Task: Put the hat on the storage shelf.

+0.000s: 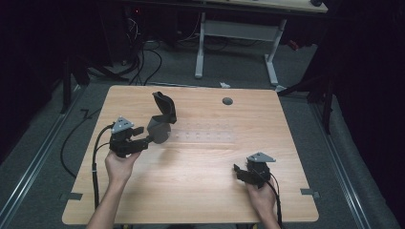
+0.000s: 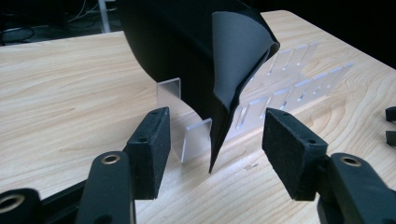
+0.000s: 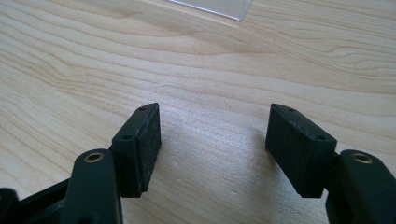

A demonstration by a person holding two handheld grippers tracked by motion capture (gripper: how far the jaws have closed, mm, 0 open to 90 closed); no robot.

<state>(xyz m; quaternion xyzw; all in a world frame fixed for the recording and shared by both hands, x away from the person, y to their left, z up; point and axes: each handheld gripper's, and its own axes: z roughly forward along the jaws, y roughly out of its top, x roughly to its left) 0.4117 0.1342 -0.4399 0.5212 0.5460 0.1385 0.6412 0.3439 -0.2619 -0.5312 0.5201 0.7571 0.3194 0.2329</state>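
A curled flexible sheet (image 1: 163, 116), black outside and grey inside, stands upright on the wooden table (image 1: 200, 191), left of centre. In the left gripper view the sheet (image 2: 187, 46) rises between small upright clear plastic tabs (image 2: 195, 140). My left gripper (image 1: 145, 136) is open just left of the sheet; up close, the left gripper (image 2: 215, 140) has one jaw on each side of the sheet's lower edge without touching it. My right gripper (image 1: 237, 172) stands open low over bare wood at the front right, and the right gripper (image 3: 212, 128) has nothing between its jaws.
A clear slotted plastic plate (image 1: 206, 131) lies flat on the table right of the sheet, also seen as the plate (image 2: 289, 88); a corner of a clear plate (image 3: 215, 7) lies ahead of the right gripper. A grey round cap (image 1: 227, 100) sits near the far edge. Cables trail off the table's left.
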